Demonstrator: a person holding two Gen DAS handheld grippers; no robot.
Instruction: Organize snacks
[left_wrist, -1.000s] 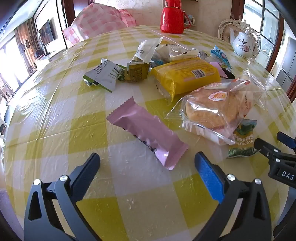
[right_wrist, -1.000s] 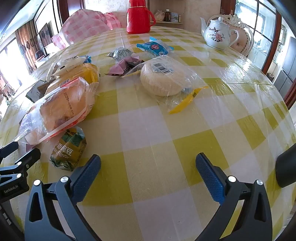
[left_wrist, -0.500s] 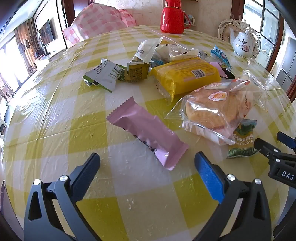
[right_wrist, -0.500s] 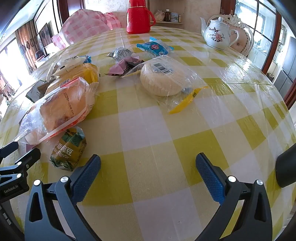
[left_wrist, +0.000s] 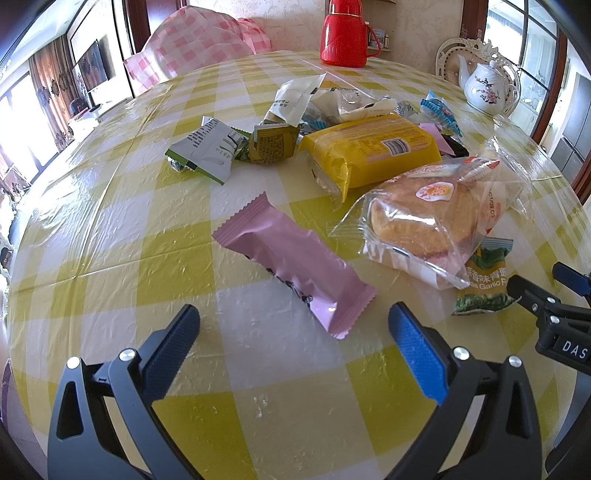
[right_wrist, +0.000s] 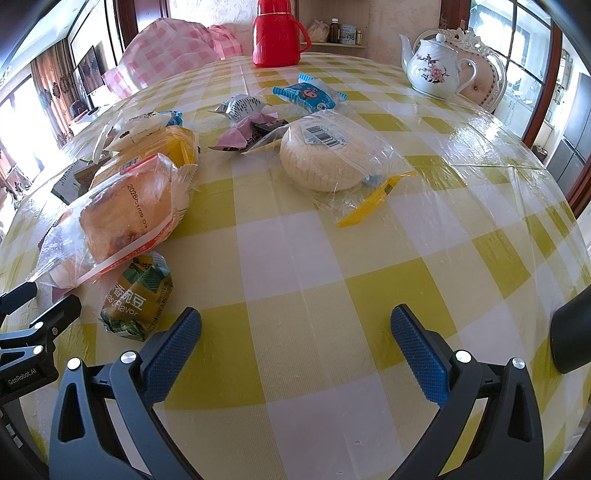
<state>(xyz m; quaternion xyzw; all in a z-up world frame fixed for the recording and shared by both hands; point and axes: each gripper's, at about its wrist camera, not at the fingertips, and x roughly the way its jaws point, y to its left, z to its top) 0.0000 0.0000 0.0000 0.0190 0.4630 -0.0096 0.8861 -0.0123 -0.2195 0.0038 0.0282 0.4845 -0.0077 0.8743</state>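
Note:
Snacks lie scattered on a yellow-checked table (left_wrist: 110, 206). A pink wrapper (left_wrist: 295, 258) sits just ahead of my left gripper (left_wrist: 291, 332), which is open and empty. Beyond it are a bagged brown bun (left_wrist: 424, 218), a yellow pack (left_wrist: 373, 151), a green pea packet (left_wrist: 484, 284) and green-white sachets (left_wrist: 207, 147). My right gripper (right_wrist: 295, 332) is open and empty over bare cloth. Ahead of it lie a round pale cake in clear wrap (right_wrist: 328, 155), the bun (right_wrist: 118, 218), the pea packet (right_wrist: 138, 295) and a blue packet (right_wrist: 308, 94).
A red thermos (left_wrist: 345, 33) stands at the table's far edge and a white floral teapot (right_wrist: 434, 68) at the far right. A pink-checked covered chair (left_wrist: 192, 48) is behind the table. The other gripper shows at each view's side edge.

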